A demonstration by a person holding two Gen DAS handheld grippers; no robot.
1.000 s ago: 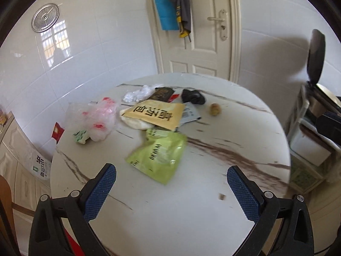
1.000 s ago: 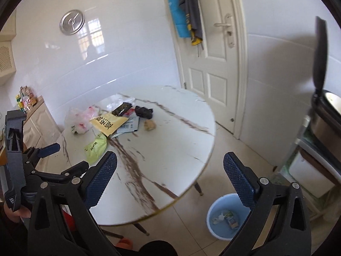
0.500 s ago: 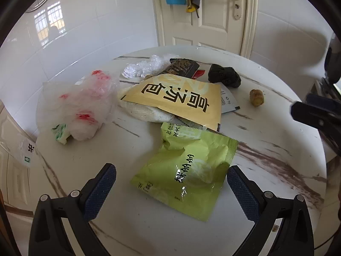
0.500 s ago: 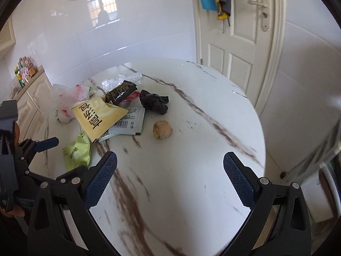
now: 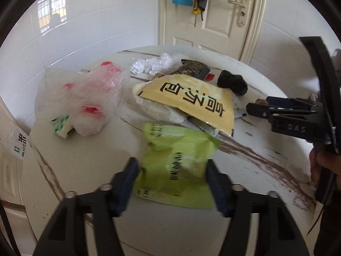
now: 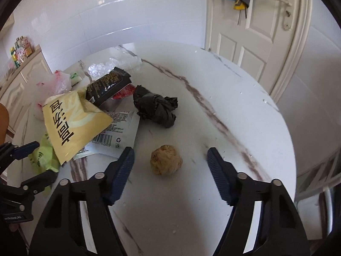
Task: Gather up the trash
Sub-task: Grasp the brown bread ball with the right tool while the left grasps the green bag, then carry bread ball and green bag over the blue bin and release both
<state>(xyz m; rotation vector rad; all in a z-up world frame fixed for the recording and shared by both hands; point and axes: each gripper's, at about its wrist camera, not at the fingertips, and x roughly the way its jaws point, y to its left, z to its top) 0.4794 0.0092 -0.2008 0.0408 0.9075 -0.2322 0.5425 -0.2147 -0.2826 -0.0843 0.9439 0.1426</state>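
A pile of trash lies on the round marble table (image 5: 245,166). My left gripper (image 5: 172,177) has its blue pads on both sides of a green snack bag (image 5: 177,164), which bulges between them. Behind it lie a yellow packet (image 5: 191,100), a clear bag with red print (image 5: 85,98), a black wrapper (image 5: 191,68) and a crumpled black bag (image 5: 232,82). My right gripper (image 6: 170,170) is open around a brown crumpled ball (image 6: 166,160) without touching it. The black bag (image 6: 156,108) lies beyond it, and the yellow packet (image 6: 72,119) lies to its left.
A white barcode wrapper (image 6: 119,132) lies under the yellow packet. Clear crinkled plastic (image 5: 153,63) sits at the table's far side. A white door (image 6: 260,32) stands behind the table. A cabinet (image 6: 23,79) with bottles stands at the left wall.
Both grippers moved forward and down to the table. My left jaws have narrowed onto the green bag. My right jaws have narrowed around the brown ball.
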